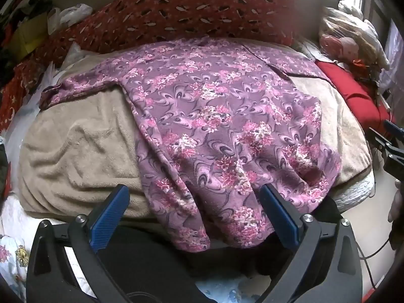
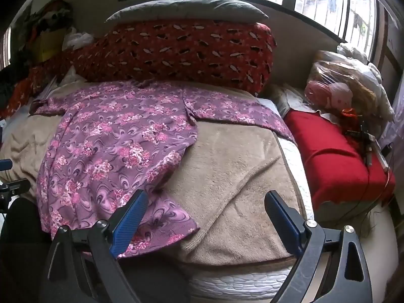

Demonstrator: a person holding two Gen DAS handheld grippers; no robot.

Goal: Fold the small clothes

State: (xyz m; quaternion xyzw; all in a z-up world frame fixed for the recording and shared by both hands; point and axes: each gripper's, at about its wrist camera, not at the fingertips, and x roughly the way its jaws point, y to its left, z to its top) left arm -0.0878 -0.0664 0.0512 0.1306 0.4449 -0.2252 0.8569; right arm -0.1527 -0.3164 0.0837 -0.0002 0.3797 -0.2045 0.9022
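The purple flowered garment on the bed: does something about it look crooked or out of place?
Yes. The purple flowered garment lies slanted across the beige blanket, not square to it. Its lower hem is bunched and hangs over the bed's front edge. Both sleeves are spread out.

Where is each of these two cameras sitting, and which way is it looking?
Left wrist view: sits on the left gripper, looking down at the purple flowered garment; its open blue fingers show, and the right gripper at the edge.
Right wrist view: sits on the right gripper, facing the garment's right side and the beige blanket; its open fingers show.
Shared: garment, blanket, dark red patterned pillow, red cushion.
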